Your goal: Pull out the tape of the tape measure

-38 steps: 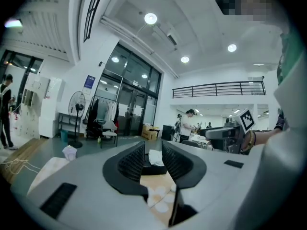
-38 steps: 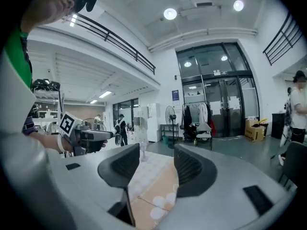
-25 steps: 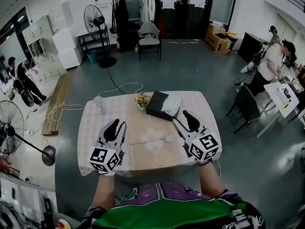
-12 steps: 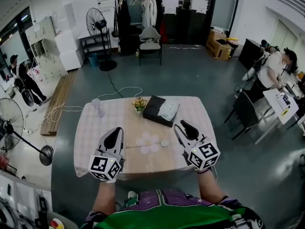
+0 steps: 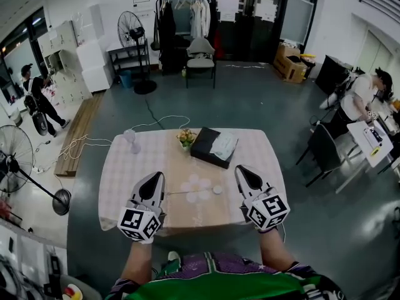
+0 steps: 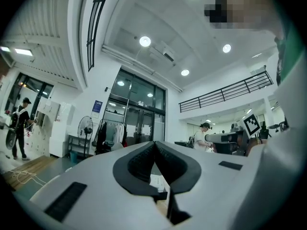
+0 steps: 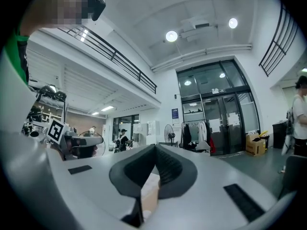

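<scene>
The tape measure (image 5: 217, 190) is a small round white case lying on the pale checked tablecloth (image 5: 125, 174). A thin strip of tape (image 5: 187, 192) runs out of it to the left. My left gripper (image 5: 156, 175) hovers just left of the tape's free end, jaws shut with nothing between them. My right gripper (image 5: 240, 169) is right of the case, also shut and empty. Both gripper views point up over the table into the room: the left gripper (image 6: 154, 143) and right gripper (image 7: 155, 147) each show dark pads meeting at the tip.
A black box (image 5: 206, 144) with a pale cloth on it sits at the table's far side, next to a small flower pot (image 5: 185, 136). Clear glasses (image 5: 130, 139) stand far left. A black chair (image 5: 322, 152) stands right of the table, and fans to the left.
The right gripper's jaws, open before, have closed empty. The left gripper's narrow gap has closed too. Both grippers have tipped up slightly; the tape measure stays on the table.
</scene>
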Available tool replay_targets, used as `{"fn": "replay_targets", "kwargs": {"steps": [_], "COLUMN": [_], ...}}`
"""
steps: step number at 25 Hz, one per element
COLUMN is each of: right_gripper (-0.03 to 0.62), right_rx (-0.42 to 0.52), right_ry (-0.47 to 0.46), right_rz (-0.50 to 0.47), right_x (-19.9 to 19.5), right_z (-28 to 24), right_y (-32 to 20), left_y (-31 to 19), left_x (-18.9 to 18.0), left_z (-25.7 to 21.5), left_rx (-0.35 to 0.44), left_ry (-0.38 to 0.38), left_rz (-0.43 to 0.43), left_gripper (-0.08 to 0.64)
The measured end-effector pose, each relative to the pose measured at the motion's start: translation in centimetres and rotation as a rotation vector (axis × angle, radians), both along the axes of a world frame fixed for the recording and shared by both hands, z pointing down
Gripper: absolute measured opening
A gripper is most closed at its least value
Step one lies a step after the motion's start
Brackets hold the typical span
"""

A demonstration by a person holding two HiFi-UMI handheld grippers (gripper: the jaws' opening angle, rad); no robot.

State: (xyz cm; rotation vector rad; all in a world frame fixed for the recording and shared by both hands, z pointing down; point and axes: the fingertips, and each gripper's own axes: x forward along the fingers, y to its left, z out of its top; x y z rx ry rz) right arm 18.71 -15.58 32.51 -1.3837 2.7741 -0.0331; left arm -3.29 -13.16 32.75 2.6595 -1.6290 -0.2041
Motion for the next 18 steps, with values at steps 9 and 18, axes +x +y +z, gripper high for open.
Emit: {"fn": "replay_targets", "kwargs": {"steps": [9,18], "right_gripper": [0.005,0.005], "right_rx": [0.018,0.016], "right_ry": [-0.005,-0.004], "right_rz": [0.030,0.040], "right_x": [-0.4,-0.6], "right_z": [-0.8,-0.6], "right_y": [0.6,1.0], "left_y": [0.9,1.5], "left_x": [-0.7,-1.5], "left_z": [-0.7,-0.5], "left_rx": [0.012,0.017], "left_ry": [-0.011,-0.005], "left_rz": [-0.010,-0.029], "left_gripper": [0.023,0.025]}}
